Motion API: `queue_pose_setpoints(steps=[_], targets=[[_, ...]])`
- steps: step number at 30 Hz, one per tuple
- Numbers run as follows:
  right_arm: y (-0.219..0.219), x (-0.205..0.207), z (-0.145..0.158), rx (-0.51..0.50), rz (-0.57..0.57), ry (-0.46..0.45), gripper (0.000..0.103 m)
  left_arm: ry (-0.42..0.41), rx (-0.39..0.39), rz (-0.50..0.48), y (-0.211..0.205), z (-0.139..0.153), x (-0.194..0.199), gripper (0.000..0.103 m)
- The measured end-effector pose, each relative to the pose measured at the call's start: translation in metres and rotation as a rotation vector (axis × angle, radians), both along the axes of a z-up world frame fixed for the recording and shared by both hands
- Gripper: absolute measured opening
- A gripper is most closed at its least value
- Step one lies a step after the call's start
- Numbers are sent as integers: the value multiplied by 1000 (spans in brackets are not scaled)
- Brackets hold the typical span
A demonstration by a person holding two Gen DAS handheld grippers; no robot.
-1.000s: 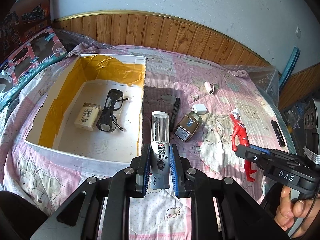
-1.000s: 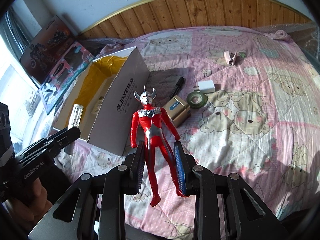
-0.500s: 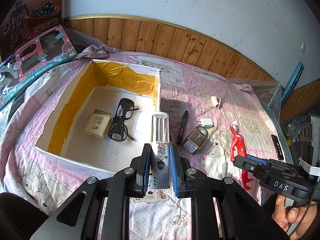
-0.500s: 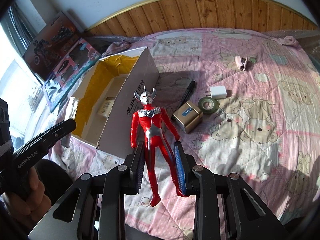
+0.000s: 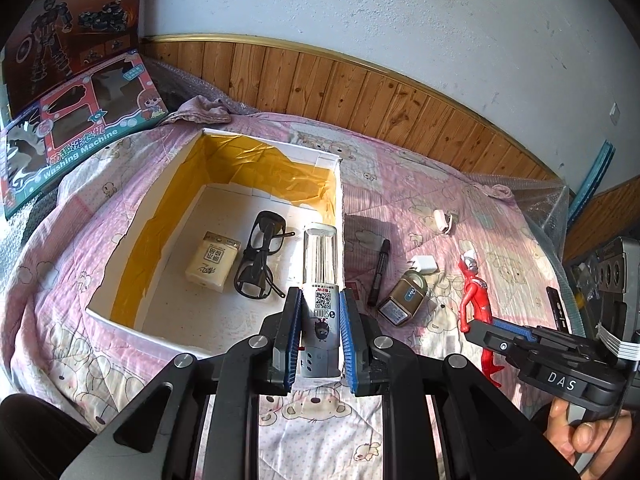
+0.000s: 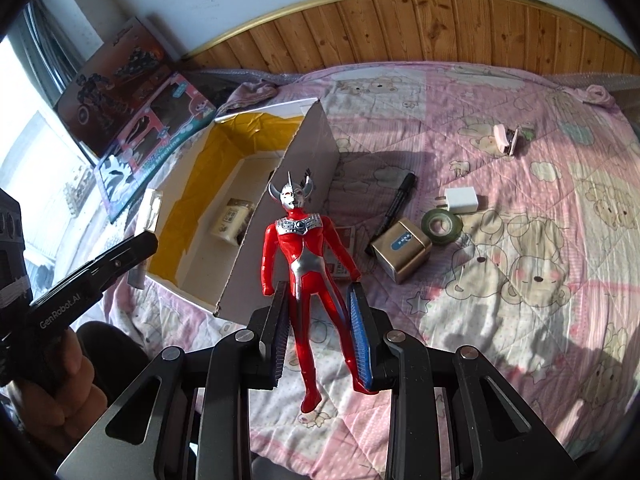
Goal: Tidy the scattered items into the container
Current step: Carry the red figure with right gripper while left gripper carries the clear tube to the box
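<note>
Left gripper (image 5: 320,336) clamped on clear tube (image 5: 320,264), held above near right corner of box (image 5: 132,216). Right gripper (image 6: 320,344) clamped on red figure (image 6: 306,264) by the legs, right of box. Tissue pack (image 5: 211,261), glasses (image 5: 258,258) in box; pen (image 6: 394,206), charger (image 6: 462,201), tape roll (image 6: 441,227), tin (image 6: 401,250), clip (image 6: 506,140) on quilt right of box.

We've got hard sunlight coming in from the left, where the window (image 6: 36,184) in the right wrist view is totally blown out. It throws crisp, dark shadows across the quilt (image 6: 520,280), and the cardboard box (image 5: 340,184) casts one on its right side. Both shots are sharp in the middle, but the fisheye bends the wood paneling (image 5: 360,92) and the corners go black.
</note>
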State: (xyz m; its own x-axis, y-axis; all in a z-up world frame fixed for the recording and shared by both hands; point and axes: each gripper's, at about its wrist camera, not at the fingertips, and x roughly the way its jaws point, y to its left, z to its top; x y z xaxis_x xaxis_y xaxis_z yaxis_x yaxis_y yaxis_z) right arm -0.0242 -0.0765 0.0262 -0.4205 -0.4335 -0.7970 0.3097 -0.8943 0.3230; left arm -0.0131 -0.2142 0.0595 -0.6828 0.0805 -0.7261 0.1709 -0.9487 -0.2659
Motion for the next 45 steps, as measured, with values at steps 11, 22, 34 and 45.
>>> queue_pose_setpoints(steps=[11, 22, 34, 45], targets=[[-29, -14, 3, 6, 45, -2, 30, 16, 1, 23, -20, 3, -7, 19], [-68, -29, 11, 13, 107, 12, 30, 24, 5, 49, -46, 3, -13, 19], [-112, -49, 26, 21, 176, 47, 30, 34, -14, 69, -77, 7, -23, 19], [-160, -75, 35, 47, 250, 74, 30, 28, -14, 84, -101, 6, -31, 19]])
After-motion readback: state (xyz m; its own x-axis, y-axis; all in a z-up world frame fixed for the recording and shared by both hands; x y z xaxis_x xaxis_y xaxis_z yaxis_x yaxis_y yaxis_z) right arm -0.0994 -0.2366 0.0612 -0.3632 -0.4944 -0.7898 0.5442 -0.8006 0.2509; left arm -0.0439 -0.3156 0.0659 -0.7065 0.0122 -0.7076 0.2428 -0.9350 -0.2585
